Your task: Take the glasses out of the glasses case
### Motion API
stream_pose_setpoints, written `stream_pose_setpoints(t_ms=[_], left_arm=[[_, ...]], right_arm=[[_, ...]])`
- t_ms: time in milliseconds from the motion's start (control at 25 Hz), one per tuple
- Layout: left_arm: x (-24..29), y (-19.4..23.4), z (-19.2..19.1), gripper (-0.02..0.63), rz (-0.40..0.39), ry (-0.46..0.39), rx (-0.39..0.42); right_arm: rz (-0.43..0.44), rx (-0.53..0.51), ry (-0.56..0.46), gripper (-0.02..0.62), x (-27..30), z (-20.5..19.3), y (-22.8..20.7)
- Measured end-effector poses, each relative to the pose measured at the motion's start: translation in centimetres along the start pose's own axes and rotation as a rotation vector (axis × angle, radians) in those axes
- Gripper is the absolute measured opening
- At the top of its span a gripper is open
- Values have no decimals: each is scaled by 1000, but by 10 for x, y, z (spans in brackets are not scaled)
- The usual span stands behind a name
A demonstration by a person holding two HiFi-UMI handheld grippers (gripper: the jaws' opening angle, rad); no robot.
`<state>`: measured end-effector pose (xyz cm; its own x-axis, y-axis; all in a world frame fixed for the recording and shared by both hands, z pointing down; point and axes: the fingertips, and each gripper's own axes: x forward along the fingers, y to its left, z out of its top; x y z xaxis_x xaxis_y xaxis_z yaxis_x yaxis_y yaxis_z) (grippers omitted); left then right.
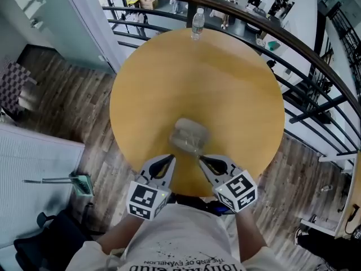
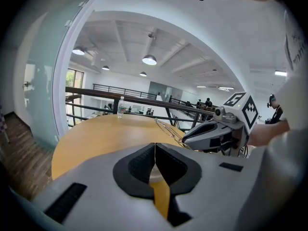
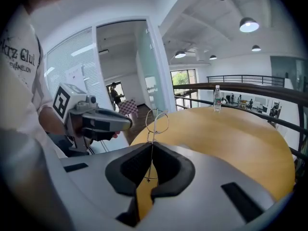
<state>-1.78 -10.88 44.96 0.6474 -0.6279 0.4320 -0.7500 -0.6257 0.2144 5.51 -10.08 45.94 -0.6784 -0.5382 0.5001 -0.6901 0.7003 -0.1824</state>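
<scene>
The glasses case (image 1: 189, 135) shows as a blurred grey shape on the round wooden table (image 1: 225, 78), just beyond both gripper tips. My right gripper (image 1: 201, 159) is shut on the thin wire-framed glasses (image 3: 156, 121), which stand up out of its jaws with the lenses above the tips. In the left gripper view the glasses (image 2: 169, 128) stick out from the right gripper (image 2: 211, 131). My left gripper (image 1: 169, 160) is near the case's left corner, and its jaws meet in a closed seam with nothing seen between them. Only a pale sliver, maybe the case, shows behind the left jaws.
A clear water bottle (image 1: 197, 22) stands at the table's far edge. A dark metal railing (image 1: 293, 38) curves round the far and right sides. Wooden floor (image 1: 62, 95) lies to the left, with a dustpan (image 1: 82, 183) beside the table.
</scene>
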Motion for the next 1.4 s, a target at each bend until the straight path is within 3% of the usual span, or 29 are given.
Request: stream_pose_setpoints(t_ms=[640,1400], left_arm=[[-19,-37,40,25,-38,-79,70],[-36,-40,38,25,-4,-109,63]], right_arm=[[-149,135,-243,32,-64,47,21],[-145,145,-261,32,-62,45,33]])
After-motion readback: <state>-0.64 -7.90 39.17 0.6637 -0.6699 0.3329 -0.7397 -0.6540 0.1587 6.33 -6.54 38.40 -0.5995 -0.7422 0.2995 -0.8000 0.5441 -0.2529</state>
